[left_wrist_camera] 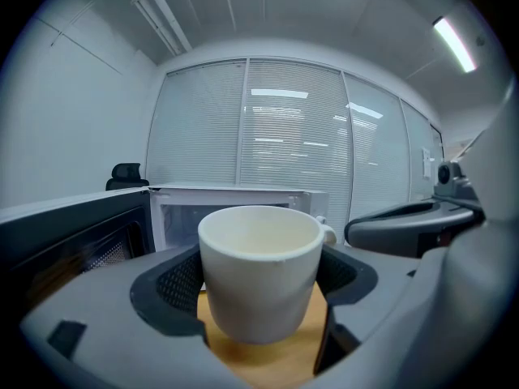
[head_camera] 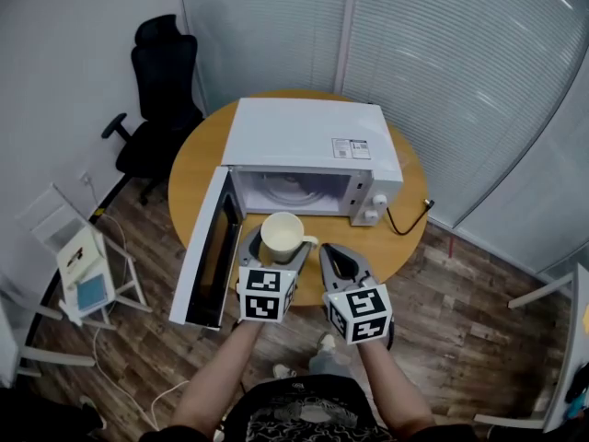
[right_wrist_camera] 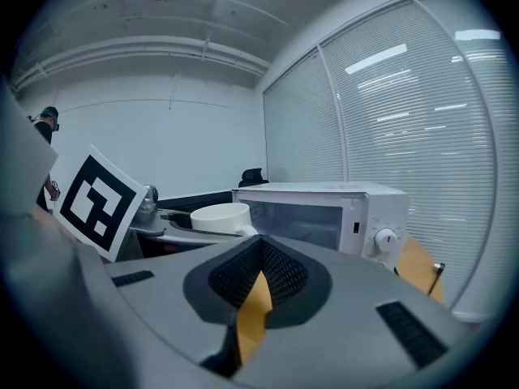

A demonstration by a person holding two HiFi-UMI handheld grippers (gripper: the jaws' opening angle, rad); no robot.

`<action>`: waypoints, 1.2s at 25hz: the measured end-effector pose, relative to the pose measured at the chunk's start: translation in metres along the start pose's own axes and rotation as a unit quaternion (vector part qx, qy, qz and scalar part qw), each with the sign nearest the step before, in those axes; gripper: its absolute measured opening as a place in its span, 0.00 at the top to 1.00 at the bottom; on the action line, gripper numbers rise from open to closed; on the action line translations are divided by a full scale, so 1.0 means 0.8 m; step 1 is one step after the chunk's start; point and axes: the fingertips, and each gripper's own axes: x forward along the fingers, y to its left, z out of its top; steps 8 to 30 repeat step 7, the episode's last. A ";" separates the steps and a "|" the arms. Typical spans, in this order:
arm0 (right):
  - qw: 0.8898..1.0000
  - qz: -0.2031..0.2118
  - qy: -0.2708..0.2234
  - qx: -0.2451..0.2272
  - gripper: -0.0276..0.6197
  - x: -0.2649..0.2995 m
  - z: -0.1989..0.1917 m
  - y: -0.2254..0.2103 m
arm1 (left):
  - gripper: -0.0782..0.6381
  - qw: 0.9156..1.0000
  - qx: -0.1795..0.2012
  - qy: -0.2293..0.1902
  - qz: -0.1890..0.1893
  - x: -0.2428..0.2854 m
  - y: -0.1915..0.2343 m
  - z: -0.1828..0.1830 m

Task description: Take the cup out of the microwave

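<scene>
**Cup held outside the open microwave**

The white cup (left_wrist_camera: pixel 259 270) is clamped between the jaws of the left hand-held gripper (head_camera: pixel 276 250), just in front of the microwave (head_camera: pixel 313 141). Its door (head_camera: pixel 208 247) is swung open. The right hand-held gripper (head_camera: pixel 339 261) is seen beside it over the table (head_camera: pixel 405 238), with its jaws pressed together and nothing between them.

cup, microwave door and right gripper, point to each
cup (left_wrist_camera: pixel 259 290), left gripper view, front of its wall
microwave door (head_camera: pixel 212 247), head view, inner face of the open door
right gripper (right_wrist_camera: pixel 259 258), right gripper view, between its closed fingertips
</scene>
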 end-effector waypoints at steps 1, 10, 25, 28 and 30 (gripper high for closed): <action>1.000 -0.001 0.000 0.000 0.94 -0.001 0.000 0.001 | 0.30 1.000 0.000 0.000 -0.002 -0.001 -0.001 0.000; 1.000 -0.007 0.000 0.000 0.94 -0.003 0.000 0.003 | 0.30 1.000 0.001 0.000 -0.010 -0.004 -0.004 0.002; 1.000 -0.007 0.000 0.000 0.94 -0.003 0.000 0.003 | 0.30 1.000 0.001 0.000 -0.010 -0.004 -0.004 0.002; 1.000 -0.007 0.000 0.000 0.94 -0.003 0.000 0.003 | 0.30 1.000 0.001 0.000 -0.010 -0.004 -0.004 0.002; 1.000 -0.007 0.000 0.000 0.94 -0.003 0.000 0.003 | 0.30 1.000 0.001 0.000 -0.010 -0.004 -0.004 0.002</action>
